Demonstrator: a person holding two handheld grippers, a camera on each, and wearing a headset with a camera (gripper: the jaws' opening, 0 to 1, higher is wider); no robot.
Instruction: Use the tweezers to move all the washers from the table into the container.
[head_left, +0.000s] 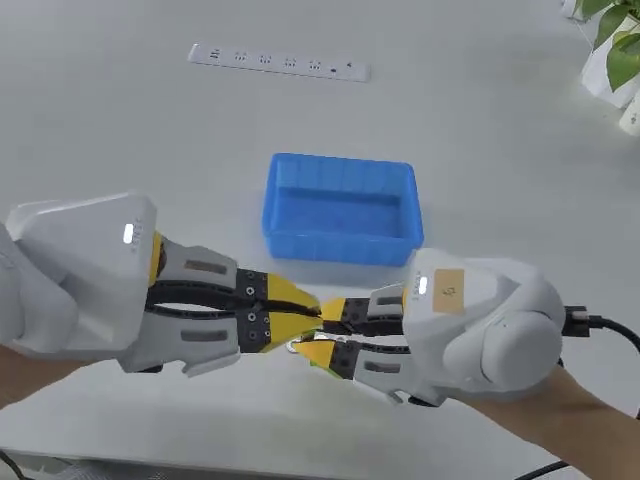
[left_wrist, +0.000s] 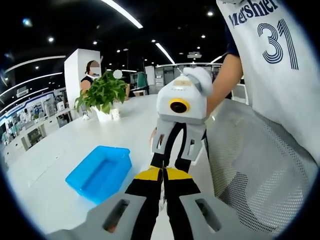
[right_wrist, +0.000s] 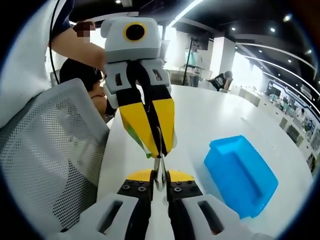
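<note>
meeting tip to tip low over the worktop (head_left: 480, 130), just before the blue container (head_left: 340, 247), both grippers lie level. the right gripper (head_left: 302, 345) has its fingers clamped on the tweezers (right_wrist: 158, 172); the left gripper (head_left: 314, 313) has its fingers pressed together at their far end.

tweezers (right_wrist: 159, 170) — mostly hidden between meeting jaws | green bit (right_wrist: 131, 135) behind them, possibly plastic — unclear | plant (head_left: 610, 45) cropped by edge

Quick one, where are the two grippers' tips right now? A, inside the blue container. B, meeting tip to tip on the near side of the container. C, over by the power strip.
B: the left gripper and right gripper meet nose to nose just in front of the blue container, outside its near wall.
</note>
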